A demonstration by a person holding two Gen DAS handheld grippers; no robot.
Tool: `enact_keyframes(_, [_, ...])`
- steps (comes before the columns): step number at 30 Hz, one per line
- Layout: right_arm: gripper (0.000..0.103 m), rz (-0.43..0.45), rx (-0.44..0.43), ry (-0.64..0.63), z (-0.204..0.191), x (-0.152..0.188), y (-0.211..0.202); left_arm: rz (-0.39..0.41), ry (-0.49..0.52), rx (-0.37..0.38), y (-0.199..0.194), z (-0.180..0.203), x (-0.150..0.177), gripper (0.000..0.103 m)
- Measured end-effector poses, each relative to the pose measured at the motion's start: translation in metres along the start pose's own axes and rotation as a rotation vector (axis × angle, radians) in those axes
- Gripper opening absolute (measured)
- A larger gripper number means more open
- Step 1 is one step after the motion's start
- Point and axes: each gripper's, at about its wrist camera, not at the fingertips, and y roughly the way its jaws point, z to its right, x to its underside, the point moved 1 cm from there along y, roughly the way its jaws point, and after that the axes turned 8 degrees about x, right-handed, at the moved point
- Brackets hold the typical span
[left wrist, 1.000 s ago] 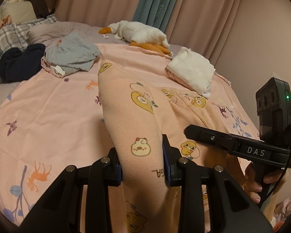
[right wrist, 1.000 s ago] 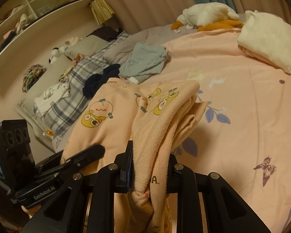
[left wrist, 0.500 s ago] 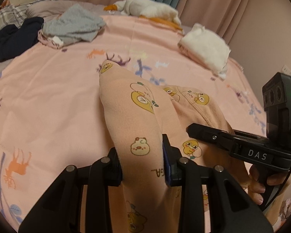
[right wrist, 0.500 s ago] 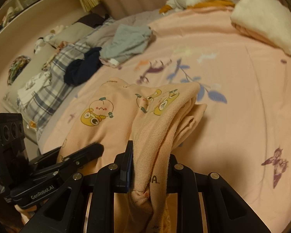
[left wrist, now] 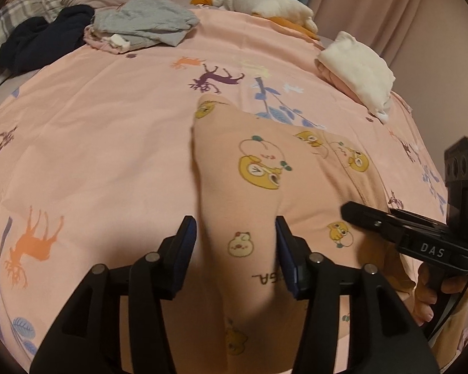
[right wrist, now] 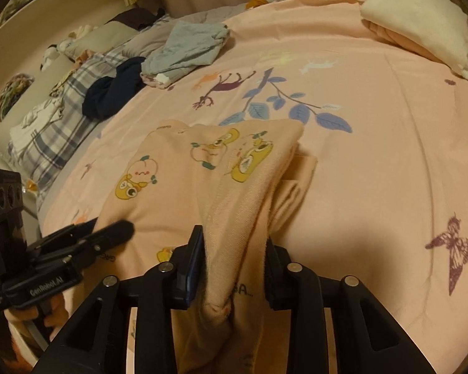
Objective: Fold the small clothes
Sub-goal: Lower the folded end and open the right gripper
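Note:
A peach garment with cartoon prints lies folded on the pink bedspread, its near edge bunched up into both grippers. My left gripper has the fold between its blue pads; its jaws are opening, and a gap shows beside the left pad. My right gripper holds the garment's other bunched end. Those jaws are starting to open, but the cloth still fills the gap and touches both pads. Each gripper appears at the edge of the other's view, with a hand on the right one.
A grey clothes heap and a dark navy garment lie at the far left. A white folded pile sits far right, and a plush toy lies by the curtains. Plaid pillows line the left side.
Both grippers have come down with the garment, which now rests on the bedspread. The left jaws have spread away from the cloth. The right jaws look hardly wider.

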Motion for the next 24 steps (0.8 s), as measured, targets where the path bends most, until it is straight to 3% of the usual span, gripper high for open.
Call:
enact_keyframes(3, [0.040, 0.006, 0.026, -0.002, 0.005, 0.003, -0.007, -0.005, -0.009, -0.012, -0.002, -0.004, 0.002, 0.056])
enact_keyframes(10, [0.040, 0.014, 0.097, -0.043, 0.001, 0.006, -0.012, -0.003, 0.046, -0.092, -0.013, 0.004, 0.006, 0.058])
enact_keyframes(13, [0.040, 0.058, 0.151, -0.080, -0.006, 0.007, -0.024, 0.008, 0.057, -0.120, -0.020, 0.005, 0.007, 0.058])
enact_keyframes(15, [0.038, 0.067, 0.170, -0.111, -0.012, 0.005, -0.031, 0.023, 0.048, -0.126, -0.028, 0.007, 0.005, 0.051])
enact_keyframes(17, [0.027, 0.075, 0.178, -0.129, -0.015, 0.005, -0.036, 0.069, 0.066, -0.116, -0.040, 0.013, 0.002, 0.031])
enact_keyframes(20, [0.023, 0.090, 0.181, -0.120, -0.013, 0.003, -0.039, 0.088, 0.087, -0.073, -0.045, 0.019, 0.001, 0.027])
enact_keyframes(24, [0.018, 0.080, 0.137, -0.084, -0.008, 0.002, -0.039, 0.011, 0.085, -0.031, -0.025, 0.021, 0.005, 0.025])
